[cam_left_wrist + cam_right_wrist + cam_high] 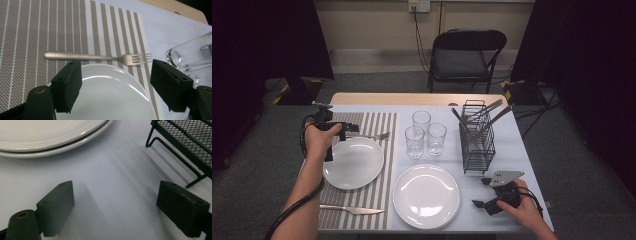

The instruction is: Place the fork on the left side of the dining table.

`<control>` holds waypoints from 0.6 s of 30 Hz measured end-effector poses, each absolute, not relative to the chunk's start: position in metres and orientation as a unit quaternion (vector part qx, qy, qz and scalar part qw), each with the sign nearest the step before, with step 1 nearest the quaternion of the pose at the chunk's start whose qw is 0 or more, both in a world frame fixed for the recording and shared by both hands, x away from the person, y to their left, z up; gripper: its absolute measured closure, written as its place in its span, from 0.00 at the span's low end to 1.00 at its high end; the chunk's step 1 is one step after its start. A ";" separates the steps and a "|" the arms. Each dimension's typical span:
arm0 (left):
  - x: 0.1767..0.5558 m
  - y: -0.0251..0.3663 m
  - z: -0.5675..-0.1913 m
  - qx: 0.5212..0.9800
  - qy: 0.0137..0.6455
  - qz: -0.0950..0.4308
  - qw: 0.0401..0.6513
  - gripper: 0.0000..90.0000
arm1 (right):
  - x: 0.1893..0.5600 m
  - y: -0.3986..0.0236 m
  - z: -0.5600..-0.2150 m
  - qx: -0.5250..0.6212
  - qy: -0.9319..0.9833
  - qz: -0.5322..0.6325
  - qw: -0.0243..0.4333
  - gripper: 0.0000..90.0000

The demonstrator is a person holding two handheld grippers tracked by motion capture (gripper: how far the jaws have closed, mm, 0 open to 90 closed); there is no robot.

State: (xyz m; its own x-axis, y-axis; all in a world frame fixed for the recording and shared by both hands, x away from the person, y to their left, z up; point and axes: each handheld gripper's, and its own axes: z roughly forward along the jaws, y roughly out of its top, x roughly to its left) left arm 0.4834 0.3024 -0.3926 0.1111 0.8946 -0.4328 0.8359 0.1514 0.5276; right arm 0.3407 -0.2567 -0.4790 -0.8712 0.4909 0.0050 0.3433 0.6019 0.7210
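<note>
The left tongs (343, 131) hover near the counter's (512, 150) far left corner, above the far rim of a white plate (353, 162) that sits on a striped placemat (379, 125). Their jaws stand wide apart with nothing between the pads. In the left gripper view the left tongs (116, 82) look down on a fork (98, 57) lying flat on the placemat (30, 30), just beyond the plate (107, 95), free of both pads; its tines point toward three clear glasses (424, 132) standing at the middle of the counter. A knife (352, 209) lies on the placemat by the near edge, on the near side of the plate. The right tongs (484, 192) rest near the counter's near right corner, jaws spread open and empty. They sit between a stack of white plates (426, 196) and a black wire rack (478, 140) holding cutlery. In the right gripper view the right tongs (115, 207) face bare counter (120, 170), with the stacked plates (50, 135) and the rack's foot (175, 145) beyond.
</note>
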 end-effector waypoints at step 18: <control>0.474 0.290 -0.384 0.676 0.640 0.030 0.365 0.22 | 0.341 -0.257 -0.479 0.234 0.890 0.380 0.097 0.15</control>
State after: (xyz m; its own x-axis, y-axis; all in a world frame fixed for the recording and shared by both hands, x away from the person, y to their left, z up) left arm 0.4738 0.2897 -0.3844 0.1787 0.8869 -0.4261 0.8430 0.0853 0.5312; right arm 0.3408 -0.2567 -0.4790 -0.8716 0.4902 0.0044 0.3422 0.6021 0.7214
